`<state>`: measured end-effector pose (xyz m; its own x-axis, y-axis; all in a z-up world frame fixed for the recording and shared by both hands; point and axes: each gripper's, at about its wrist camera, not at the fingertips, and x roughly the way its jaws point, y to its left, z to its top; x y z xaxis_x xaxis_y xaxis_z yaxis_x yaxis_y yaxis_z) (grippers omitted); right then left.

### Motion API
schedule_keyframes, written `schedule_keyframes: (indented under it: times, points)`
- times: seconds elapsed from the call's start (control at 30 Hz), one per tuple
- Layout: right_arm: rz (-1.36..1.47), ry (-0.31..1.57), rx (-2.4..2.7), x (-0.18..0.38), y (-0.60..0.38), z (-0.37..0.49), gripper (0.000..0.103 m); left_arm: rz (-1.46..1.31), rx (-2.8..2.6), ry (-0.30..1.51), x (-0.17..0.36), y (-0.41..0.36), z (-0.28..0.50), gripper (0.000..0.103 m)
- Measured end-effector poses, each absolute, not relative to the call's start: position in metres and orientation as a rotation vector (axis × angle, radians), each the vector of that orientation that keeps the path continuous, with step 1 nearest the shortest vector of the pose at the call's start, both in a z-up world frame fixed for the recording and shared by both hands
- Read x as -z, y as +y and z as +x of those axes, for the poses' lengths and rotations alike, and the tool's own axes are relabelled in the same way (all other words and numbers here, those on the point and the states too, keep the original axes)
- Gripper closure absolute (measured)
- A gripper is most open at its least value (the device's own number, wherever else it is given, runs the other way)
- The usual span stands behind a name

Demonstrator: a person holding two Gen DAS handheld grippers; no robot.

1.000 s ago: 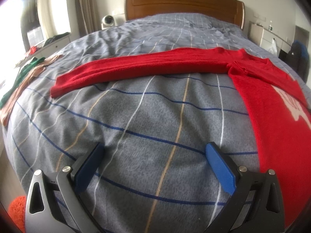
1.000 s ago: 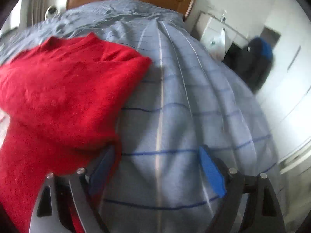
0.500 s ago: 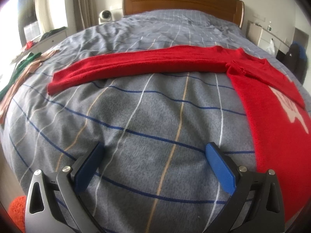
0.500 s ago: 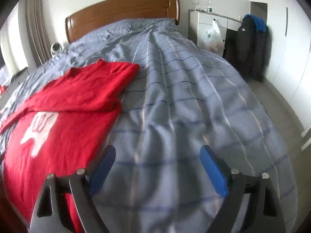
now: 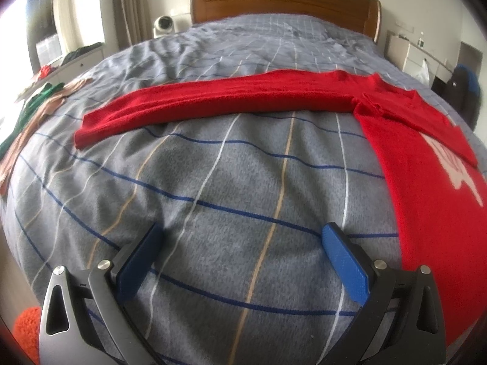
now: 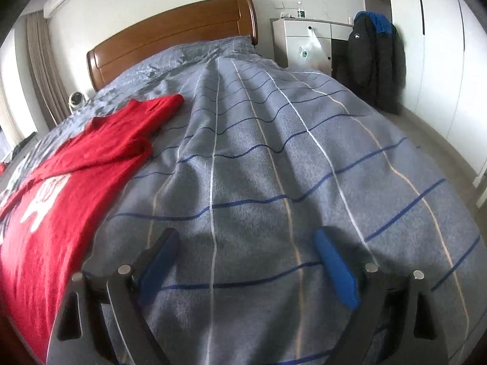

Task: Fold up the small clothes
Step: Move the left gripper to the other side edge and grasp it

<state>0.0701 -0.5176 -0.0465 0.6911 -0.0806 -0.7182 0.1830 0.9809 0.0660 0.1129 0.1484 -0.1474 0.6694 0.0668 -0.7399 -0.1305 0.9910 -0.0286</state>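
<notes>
A red sweater (image 5: 420, 164) with a white print lies flat on the grey checked bed cover (image 5: 231, 182). One long sleeve (image 5: 213, 100) stretches out to the left across the bed. In the right wrist view the sweater (image 6: 64, 188) lies at the left, its other sleeve folded in over the body. My left gripper (image 5: 242, 238) hovers open over bare cover, below the stretched sleeve and left of the body. My right gripper (image 6: 245, 243) is open over bare cover to the right of the sweater. Nothing is between either pair of fingers.
Green and tan clothes (image 5: 27, 115) lie at the bed's left edge. A wooden headboard (image 5: 283, 3) stands at the far end. A white cabinet (image 6: 304, 42) and a dark jacket (image 6: 374, 60) stand right of the bed. An orange fuzzy thing (image 5: 26, 331) shows bottom left.
My right gripper has swung right, away from the sweater's edge, and now sits over bare cover. The left gripper has stayed where it was.
</notes>
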Motion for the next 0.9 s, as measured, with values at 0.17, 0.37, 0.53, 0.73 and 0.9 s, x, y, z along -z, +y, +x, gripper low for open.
schedule_keyframes:
  times: [0.17, 0.37, 0.53, 0.73, 0.9]
  points:
    - [0.111, 0.793, 0.161, 0.05, -0.516, 0.071, 0.012, -0.159, -0.015, 0.914, 0.133, 0.159, 0.107, 0.0]
    - [0.114, 0.792, 0.157, 0.052, -0.518, 0.068, 0.012, -0.406, -0.023, 0.893, 0.096, 0.236, 0.115, 0.0]
    - [0.113, 0.785, 0.155, 0.054, -0.518, 0.068, 0.011, -0.569, -0.229, 0.925, 0.103, 0.321, 0.143, 0.001]
    - [0.109, 0.783, 0.158, 0.055, -0.519, 0.067, 0.011, -0.559, -0.371, 1.001, 0.127, 0.348, 0.189, 0.007]
    - [0.099, 0.785, 0.163, 0.055, -0.519, 0.067, 0.011, -0.514, -0.354, 0.978, 0.119, 0.328, 0.21, 0.09]
